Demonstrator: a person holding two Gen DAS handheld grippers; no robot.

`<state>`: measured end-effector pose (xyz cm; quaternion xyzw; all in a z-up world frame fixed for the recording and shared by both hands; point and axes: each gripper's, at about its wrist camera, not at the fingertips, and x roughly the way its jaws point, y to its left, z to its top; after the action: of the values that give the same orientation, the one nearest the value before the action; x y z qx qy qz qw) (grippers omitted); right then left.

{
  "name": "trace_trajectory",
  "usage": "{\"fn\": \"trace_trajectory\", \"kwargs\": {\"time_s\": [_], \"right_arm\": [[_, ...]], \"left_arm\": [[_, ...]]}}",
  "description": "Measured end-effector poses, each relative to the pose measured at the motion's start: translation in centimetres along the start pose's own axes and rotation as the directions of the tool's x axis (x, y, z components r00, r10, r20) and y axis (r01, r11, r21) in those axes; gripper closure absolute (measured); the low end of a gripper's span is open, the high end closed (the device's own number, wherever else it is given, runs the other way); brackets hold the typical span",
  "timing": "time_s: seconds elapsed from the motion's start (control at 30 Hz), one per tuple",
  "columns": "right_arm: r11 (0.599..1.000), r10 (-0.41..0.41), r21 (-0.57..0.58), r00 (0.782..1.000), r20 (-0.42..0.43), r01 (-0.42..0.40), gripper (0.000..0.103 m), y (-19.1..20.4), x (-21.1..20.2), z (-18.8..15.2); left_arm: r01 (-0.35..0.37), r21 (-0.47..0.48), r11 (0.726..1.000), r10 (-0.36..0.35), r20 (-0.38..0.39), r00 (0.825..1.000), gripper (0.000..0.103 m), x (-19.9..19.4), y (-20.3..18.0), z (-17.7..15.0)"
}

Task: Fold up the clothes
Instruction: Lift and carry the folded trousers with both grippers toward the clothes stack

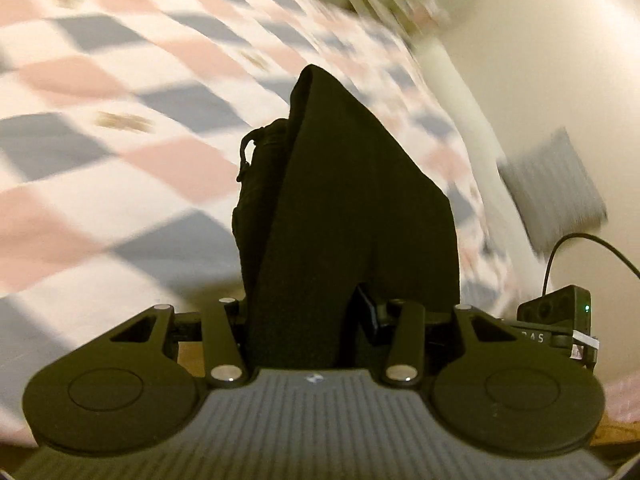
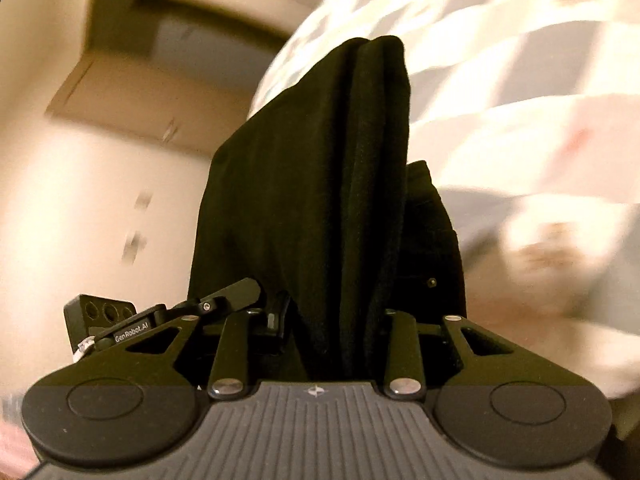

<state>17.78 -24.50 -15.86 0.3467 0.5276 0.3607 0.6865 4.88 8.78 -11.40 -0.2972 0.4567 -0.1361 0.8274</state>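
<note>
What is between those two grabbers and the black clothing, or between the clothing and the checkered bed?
Nothing visible. The black garment runs straight into the left gripper, and the right gripper likewise has it bunched between its fingers. Beyond the cloth, the checkered bedspread shows only bare patches, though the pictures are blurred and the garment hides part of it.

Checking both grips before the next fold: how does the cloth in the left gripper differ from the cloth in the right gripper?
Left gripper: the black garment rises as one smooth sheet tapering to a point, with a bunched, corded part to its left. Right gripper: the black cloth shows several stacked folds with a broader, rounded top. Shared: both are clamped on dark fabric, with the checkered bedspread blurred behind.
</note>
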Motion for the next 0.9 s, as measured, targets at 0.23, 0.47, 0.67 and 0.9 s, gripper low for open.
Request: {"fn": "trace_trajectory", "kwargs": {"time_s": [0.23,0.47,0.67,0.9], "right_arm": [[0.990,0.110,-0.073,0.988,-0.107,-0.118,0.071,11.4,13.3,-6.0],[0.980,0.150,-0.093,0.958,-0.245,-0.177,0.071,20.3,25.4,-10.0],[0.969,0.135,-0.148,0.925,-0.354,-0.197,0.071,24.0,31.2,-10.2],[0.940,0.162,-0.211,0.893,-0.420,-0.270,0.071,25.2,36.0,-10.0]], "left_arm": [[-0.098,-0.054,0.994,0.105,0.143,0.984,0.062,-16.1,10.7,-1.8],[-0.181,-0.154,0.971,0.211,0.204,0.956,0.062,-28.4,20.0,-2.7],[-0.201,-0.251,0.947,0.267,0.267,0.926,0.062,-34.6,26.1,-3.1],[-0.213,-0.315,0.925,0.326,0.368,0.871,0.062,-38.9,29.8,-0.3]]}}
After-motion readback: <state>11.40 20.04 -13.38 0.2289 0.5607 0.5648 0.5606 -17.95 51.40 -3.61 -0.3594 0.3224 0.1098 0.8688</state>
